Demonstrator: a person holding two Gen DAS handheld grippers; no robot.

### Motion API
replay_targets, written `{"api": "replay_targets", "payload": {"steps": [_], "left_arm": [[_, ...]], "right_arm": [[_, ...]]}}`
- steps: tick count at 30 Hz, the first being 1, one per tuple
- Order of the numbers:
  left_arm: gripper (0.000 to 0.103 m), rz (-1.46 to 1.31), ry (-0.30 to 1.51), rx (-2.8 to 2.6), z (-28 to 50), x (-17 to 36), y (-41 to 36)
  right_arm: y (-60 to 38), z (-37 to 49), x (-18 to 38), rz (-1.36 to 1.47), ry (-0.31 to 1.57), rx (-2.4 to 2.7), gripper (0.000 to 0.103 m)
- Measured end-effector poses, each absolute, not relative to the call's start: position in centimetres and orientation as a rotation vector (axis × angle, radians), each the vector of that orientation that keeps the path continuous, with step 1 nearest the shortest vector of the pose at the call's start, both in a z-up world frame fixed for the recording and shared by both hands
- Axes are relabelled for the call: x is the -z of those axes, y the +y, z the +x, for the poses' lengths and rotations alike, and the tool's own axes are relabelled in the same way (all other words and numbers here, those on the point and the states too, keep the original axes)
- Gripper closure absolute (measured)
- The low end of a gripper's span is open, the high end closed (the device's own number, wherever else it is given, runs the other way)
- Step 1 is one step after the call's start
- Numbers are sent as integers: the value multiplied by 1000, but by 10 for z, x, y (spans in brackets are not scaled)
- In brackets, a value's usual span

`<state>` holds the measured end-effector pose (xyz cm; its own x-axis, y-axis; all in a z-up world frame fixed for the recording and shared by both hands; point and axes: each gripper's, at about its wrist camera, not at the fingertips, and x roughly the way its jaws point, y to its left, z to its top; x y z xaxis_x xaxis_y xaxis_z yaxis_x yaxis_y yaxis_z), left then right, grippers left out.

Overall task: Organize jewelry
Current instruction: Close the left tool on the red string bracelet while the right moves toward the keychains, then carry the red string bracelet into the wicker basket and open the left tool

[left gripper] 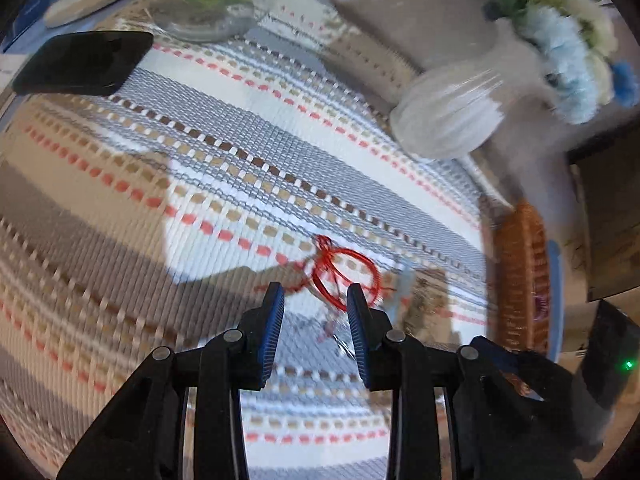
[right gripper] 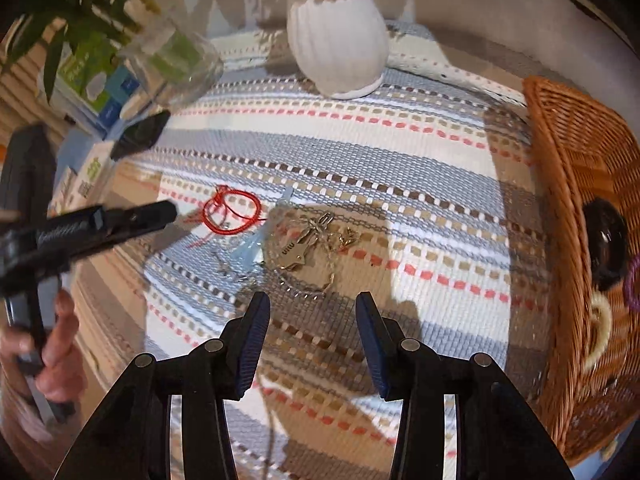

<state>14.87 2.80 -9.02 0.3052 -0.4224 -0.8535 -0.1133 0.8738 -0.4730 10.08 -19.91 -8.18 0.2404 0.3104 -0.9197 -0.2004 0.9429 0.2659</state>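
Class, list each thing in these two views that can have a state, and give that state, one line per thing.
Left hand-held gripper: open, empty, near the bracelet.
Right hand-held gripper: open, empty.
Red cord bracelet: loose on the mat.
Chain jewellery: in a heap on the mat.
Wicker basket: open, already holding items.
White vase: upright.

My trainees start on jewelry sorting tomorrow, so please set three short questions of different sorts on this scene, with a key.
1. True or false: the left gripper is shut on the red cord bracelet.
2. Which container stands at the mat's right edge in the right wrist view? A) wicker basket B) metal tin C) cardboard box
3. Fill in: the silver chain lies on the ____ mat.

Key: 1 false, its jaws are open above it; 2 A; 3 striped.
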Motion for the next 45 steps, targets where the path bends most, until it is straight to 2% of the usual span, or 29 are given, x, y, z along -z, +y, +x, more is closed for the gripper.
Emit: {"api": "replay_targets", "payload": {"steps": [4,5,7,10,14,18,19,21,22,23,34,45], "left_arm": [[71,-469,1285,231,162,103,14],[71,-466,1292,234,164,106,10],[71,-445,1271,226,166,104,5],[71,-408,1260,199,168,103,-3],[71,-340,1252,161,167,102,-14],[71,-304,1241,136,165,102,-25],[72,-293,1237,129,164,102,-27],[83,-267,1234,111,164,103,-35],[97,-259,1235,108,163,103,-36],[101,-259,1237,110,161,104,-37],[101,-458,1155,260,131,78,-7],[101,-404,1065,383,97,19,-25]], "right_arm": [[-199,117,92,71,1285,-348,62],[-200,120,94,72,1289,-348,64],[-200,126,101,83,1309,-360,76],[-189,125,107,27,1316,-379,82],[-173,119,112,-79,1282,-348,84],[-167,115,111,-136,1251,-318,95],[-168,114,111,-135,1248,-323,95],[-170,114,112,-134,1247,-324,95],[-171,113,112,-134,1248,-322,95],[-173,112,112,-128,1251,-323,95],[-195,89,82,9,1233,-364,95],[-229,54,20,176,1168,-353,95]]}}
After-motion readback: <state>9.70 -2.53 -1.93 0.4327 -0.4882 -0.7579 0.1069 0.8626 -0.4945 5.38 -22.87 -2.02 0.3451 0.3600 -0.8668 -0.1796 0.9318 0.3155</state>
